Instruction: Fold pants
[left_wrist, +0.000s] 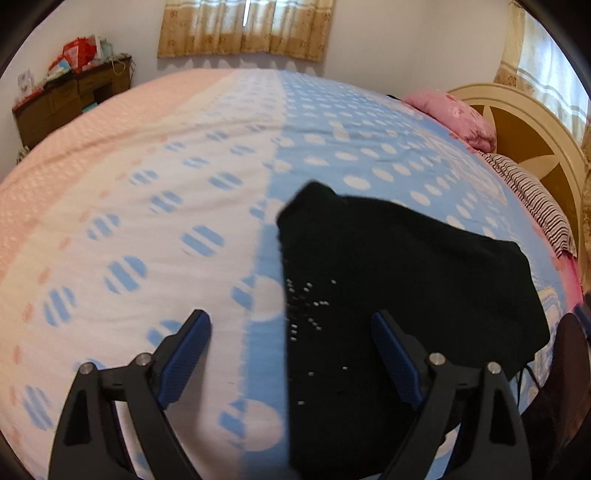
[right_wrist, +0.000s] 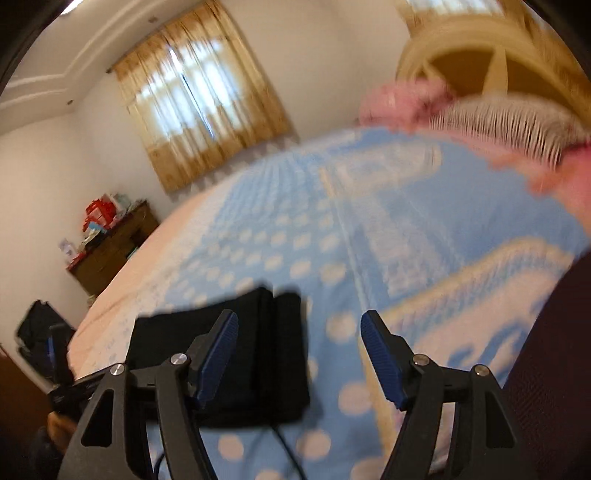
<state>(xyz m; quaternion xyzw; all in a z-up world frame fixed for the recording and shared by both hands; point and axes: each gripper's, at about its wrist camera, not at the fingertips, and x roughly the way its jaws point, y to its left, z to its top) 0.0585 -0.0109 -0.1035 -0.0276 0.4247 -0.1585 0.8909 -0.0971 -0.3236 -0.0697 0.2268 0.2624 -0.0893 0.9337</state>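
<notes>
While both claws hang over the bed (left_wrist: 147, 177), I read the black pants (left_wrist: 388, 280) as already gathered into a compact, thick bundle on the blue dotted bedspread. Left claw (left_wrist: 291, 354): jaws wide apart, nothing clamped; the bundle's near edge lies below and between its fingers, the bulk spreading ahead and to its right. Right claw (right_wrist: 299, 354): jaws apart and empty; the pants (right_wrist: 236, 347) sit ahead and to its left, partly behind its left finger, while bare bedspread lies between the pads. This view is blurred.

Handling, as I judge it: soft, limp, light cloth, not fragile, likely to sag and unfold if lifted by one layer. A thin cord trails from the near edge beneath the right claw. I would pinch through all layers at the two near corners, one claw each.
</notes>
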